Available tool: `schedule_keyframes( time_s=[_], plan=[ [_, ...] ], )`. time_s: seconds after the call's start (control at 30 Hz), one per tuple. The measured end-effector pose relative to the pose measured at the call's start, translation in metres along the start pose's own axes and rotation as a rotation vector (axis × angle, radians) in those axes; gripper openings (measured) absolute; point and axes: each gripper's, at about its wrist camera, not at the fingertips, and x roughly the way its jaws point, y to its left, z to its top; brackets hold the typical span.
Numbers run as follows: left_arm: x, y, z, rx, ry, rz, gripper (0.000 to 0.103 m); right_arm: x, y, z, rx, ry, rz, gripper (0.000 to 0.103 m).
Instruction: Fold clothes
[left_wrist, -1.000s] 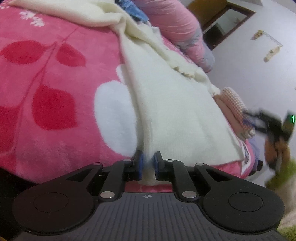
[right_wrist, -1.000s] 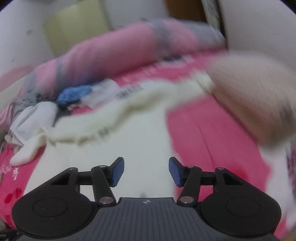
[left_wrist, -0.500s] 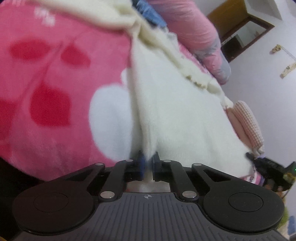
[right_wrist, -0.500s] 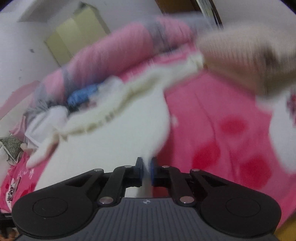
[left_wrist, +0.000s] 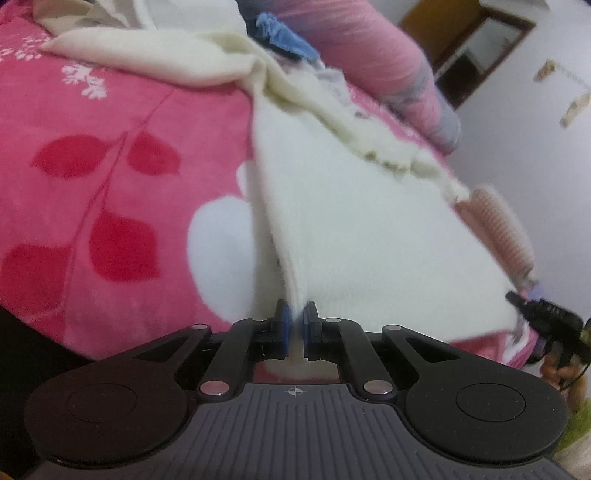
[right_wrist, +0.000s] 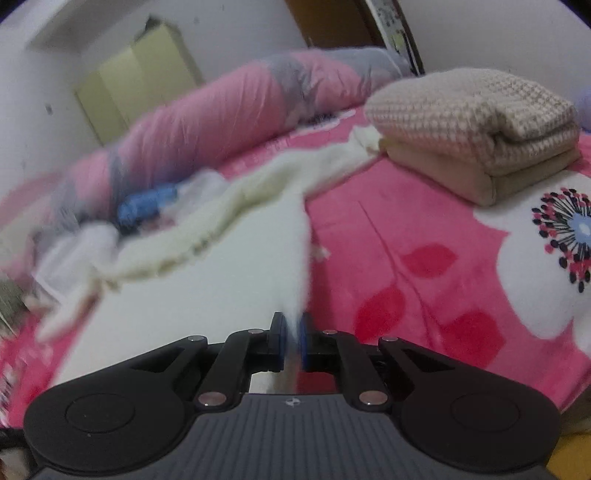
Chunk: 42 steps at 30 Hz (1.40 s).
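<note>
A cream fleece garment (left_wrist: 369, 221) lies spread on a pink flowered bedspread (left_wrist: 110, 155), its sleeve trailing to the far left. My left gripper (left_wrist: 294, 325) is shut on the garment's near left corner, the cloth pinched between its blue pads. In the right wrist view the same cream garment (right_wrist: 207, 295) fills the left half. There my right gripper (right_wrist: 292, 332) is shut on the near right corner, the edge pulled up into a ridge. The right gripper (left_wrist: 543, 317) also shows at the right edge of the left wrist view.
A folded beige knit stack (right_wrist: 476, 129) sits on the bedspread (right_wrist: 424, 258) at the far right. A rolled pink and grey duvet (right_wrist: 229, 110) lies along the back, with a blue cloth (right_wrist: 147, 205) and white clothes (right_wrist: 74, 251) heaped before it. A wardrobe (right_wrist: 136, 77) stands behind.
My right gripper went from open above the garment to shut on its near right corner. The left gripper kept its grip and tilted a little, so more of the far sleeve shows.
</note>
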Motion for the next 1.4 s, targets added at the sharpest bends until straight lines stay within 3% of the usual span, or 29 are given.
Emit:
schedule_keyframes(
  time_s=[0.07, 0.1, 0.2, 0.3, 0.37, 0.47, 0.6, 0.7, 0.73, 0.8, 0.93, 1.03, 1.1, 1.13, 1.2, 1.27, 1.3, 1.33, 1.37, 1.4],
  plan=[
    [0.011, 0.008, -0.004, -0.008, 0.026, 0.022, 0.008, 0.016, -0.011, -0.008, 0.022, 0.057, -0.016, 0.013],
    [0.011, 0.010, -0.004, -0.014, 0.033, 0.011, 0.009, 0.012, -0.015, -0.008, 0.047, 0.042, 0.005, 0.015],
    [-0.011, 0.007, -0.002, 0.026, 0.011, 0.032, 0.012, -0.010, -0.025, -0.004, 0.099, -0.026, 0.019, 0.038],
    [-0.035, 0.003, 0.007, 0.082, -0.029, 0.090, 0.013, -0.036, -0.024, 0.004, 0.073, -0.119, -0.021, 0.039],
    [-0.039, -0.009, 0.020, 0.149, -0.055, 0.106, 0.015, -0.041, -0.008, 0.009, 0.043, -0.151, 0.020, 0.039],
    [-0.014, -0.039, 0.052, 0.285, -0.091, 0.040, 0.017, -0.007, 0.056, 0.023, -0.104, -0.101, 0.152, 0.038],
    [0.065, -0.075, 0.093, 0.405, -0.108, -0.017, 0.021, 0.079, 0.172, 0.020, -0.383, 0.025, 0.303, 0.036],
    [0.120, -0.082, 0.110, 0.441, -0.089, 0.088, 0.021, 0.142, 0.210, 0.012, -0.547, 0.098, 0.207, 0.035],
    [0.130, -0.079, 0.113, 0.441, -0.073, 0.118, 0.021, 0.153, 0.205, 0.013, -0.570, 0.110, 0.164, 0.034],
    [0.125, -0.052, 0.116, 0.373, -0.084, 0.056, 0.021, 0.156, 0.175, 0.023, -0.562, 0.115, 0.100, 0.033],
    [0.090, 0.006, 0.117, 0.244, -0.130, 0.020, 0.019, 0.120, 0.077, 0.059, -0.391, 0.085, -0.055, 0.029],
    [0.068, 0.036, 0.122, 0.156, -0.162, 0.013, 0.014, 0.101, 0.012, 0.084, -0.146, 0.109, -0.055, 0.007],
    [0.056, 0.040, 0.128, 0.141, -0.195, 0.059, 0.029, 0.095, 0.005, 0.097, -0.092, 0.100, -0.092, 0.011],
    [0.053, 0.036, 0.134, 0.159, -0.206, 0.059, 0.029, 0.093, 0.013, 0.102, -0.128, 0.073, -0.113, 0.011],
    [0.053, 0.027, 0.147, 0.184, -0.216, 0.032, 0.029, 0.091, 0.036, 0.111, -0.195, 0.030, -0.071, 0.011],
    [0.064, 0.009, 0.163, 0.232, -0.215, 0.015, 0.030, 0.101, 0.060, 0.121, -0.204, 0.038, 0.057, 0.018],
    [0.072, -0.002, 0.170, 0.265, -0.212, 0.009, 0.031, 0.114, 0.071, 0.126, -0.188, 0.064, 0.124, 0.024],
    [0.082, -0.009, 0.177, 0.273, -0.200, -0.005, 0.032, 0.129, 0.081, 0.132, -0.160, 0.097, 0.181, 0.044],
    [0.093, -0.015, 0.183, 0.276, -0.188, -0.019, 0.033, 0.143, 0.087, 0.138, -0.125, 0.123, 0.225, 0.054],
    [0.104, -0.021, 0.190, 0.280, -0.175, -0.034, 0.037, 0.158, 0.090, 0.143, -0.082, 0.142, 0.252, 0.056]
  ],
)
